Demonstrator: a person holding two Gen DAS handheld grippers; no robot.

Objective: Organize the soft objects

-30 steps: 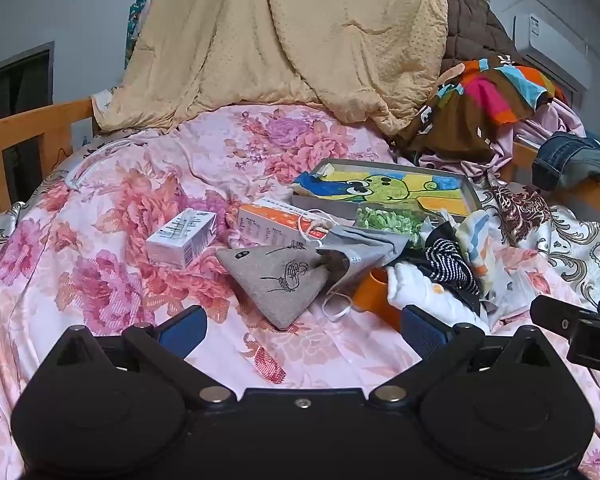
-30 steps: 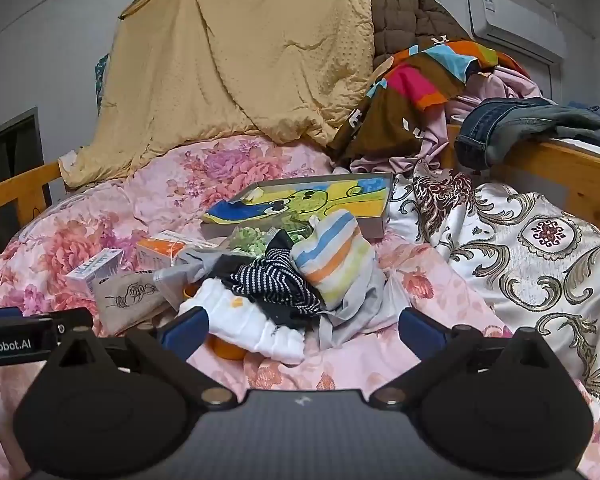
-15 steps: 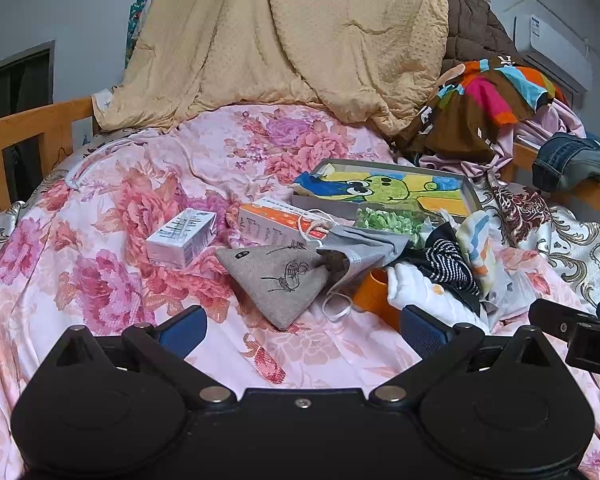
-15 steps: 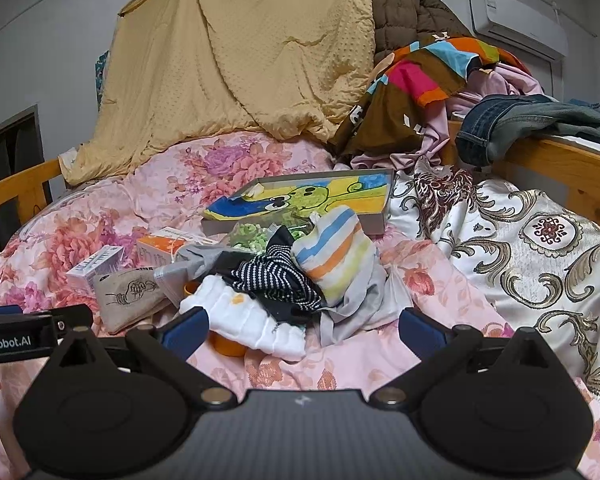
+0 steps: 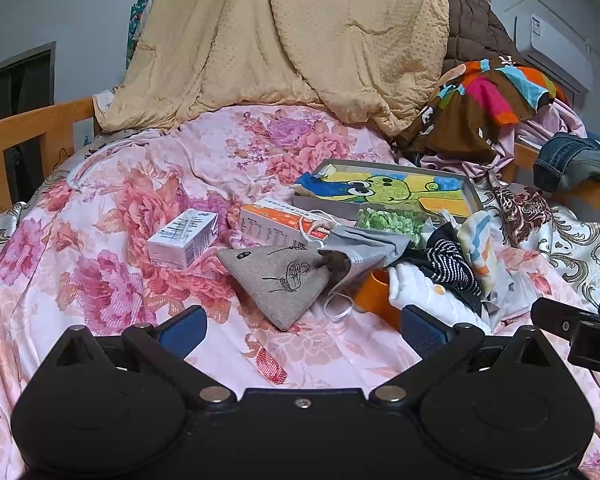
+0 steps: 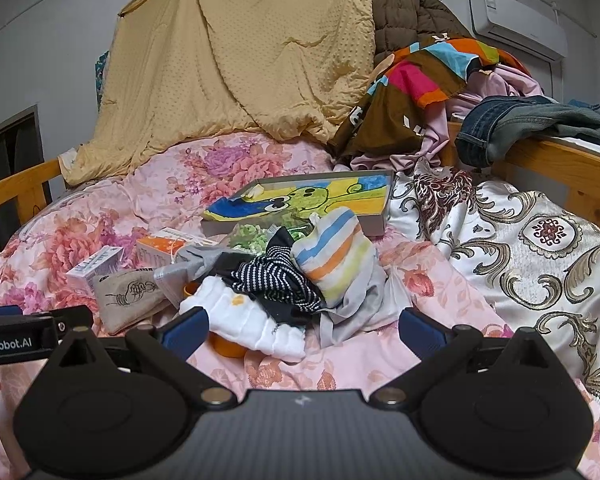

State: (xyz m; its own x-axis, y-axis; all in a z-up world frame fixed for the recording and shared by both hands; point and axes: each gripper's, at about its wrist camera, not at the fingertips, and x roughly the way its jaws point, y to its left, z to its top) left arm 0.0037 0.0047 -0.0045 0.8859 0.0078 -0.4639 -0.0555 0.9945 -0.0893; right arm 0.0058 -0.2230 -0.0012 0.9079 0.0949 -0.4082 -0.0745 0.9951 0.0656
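— Where are the tongs?

— Both hover low over the floral bedsheet (image 5: 100, 240). The left tongs (image 5: 302, 330) are spread wide with nothing between the blue pads, and so are the right tongs (image 6: 304, 330); the right pair's near pad sits just beside the white cloth (image 6: 252, 320).

— And the soft things?

— Heaped mid-bed: the white cloth lies over an orange cup (image 5: 374, 294), with a black-and-white striped piece (image 6: 276, 280) on it and a pastel striped cloth (image 6: 332, 256) leaning behind. To the left are a grey drawstring pouch (image 5: 280, 280) (with a line drawing on it) and a grey face mask (image 5: 364, 248) touching it.

— Anything hard nearby?

— A white carton (image 5: 182, 238) and an orange-and-white box (image 5: 276, 226) stand left of the pile; a tray with a green cartoon picture (image 6: 312, 200) lies behind. A tan blanket (image 6: 236, 60) hangs at the head of the bed.
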